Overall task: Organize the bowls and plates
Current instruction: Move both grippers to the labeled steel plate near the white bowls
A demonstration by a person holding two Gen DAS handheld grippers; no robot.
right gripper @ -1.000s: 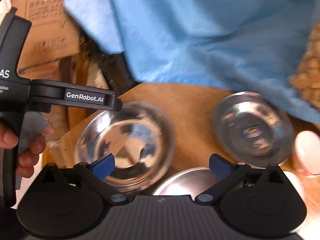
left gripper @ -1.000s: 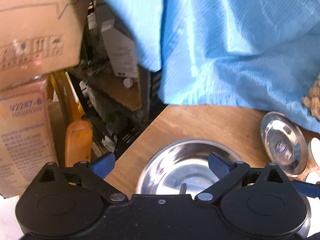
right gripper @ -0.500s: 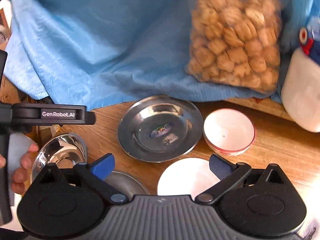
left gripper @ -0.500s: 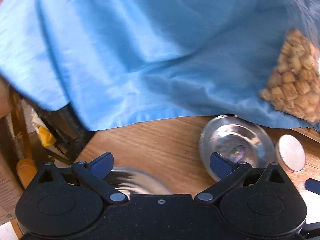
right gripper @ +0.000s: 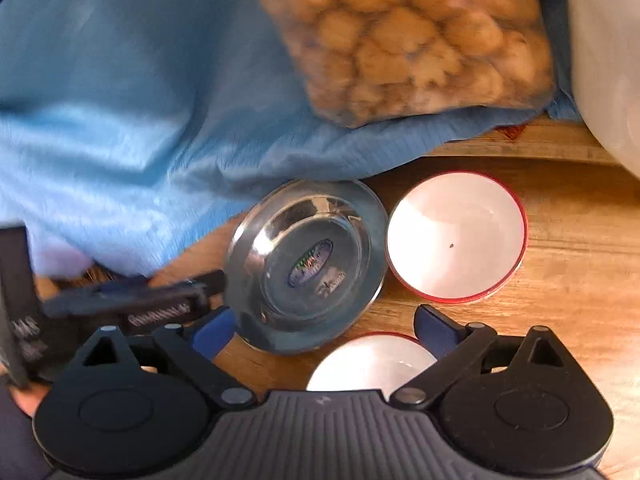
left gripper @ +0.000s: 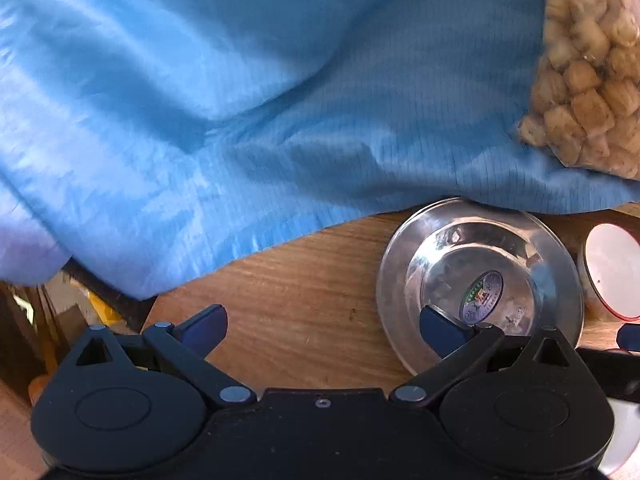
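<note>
A blue cloth (left gripper: 248,92) drapes over the back of the wooden tabletop (left gripper: 304,300), a bag of snacks (right gripper: 412,36) lying on it. A steel plate (right gripper: 308,268) touches a red-rimmed white bowl (right gripper: 456,236). Left claw (left gripper: 322,326) and right claw (right gripper: 324,330) are both spread, holding nothing.

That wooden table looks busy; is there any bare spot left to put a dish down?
Yes. Bare wood shows on the table left of the steel plate, below the blue cloth. More lies right of the red-rimmed bowl. The plate, that bowl and a second white bowl sit crowded together, with a snack bag behind.
</note>
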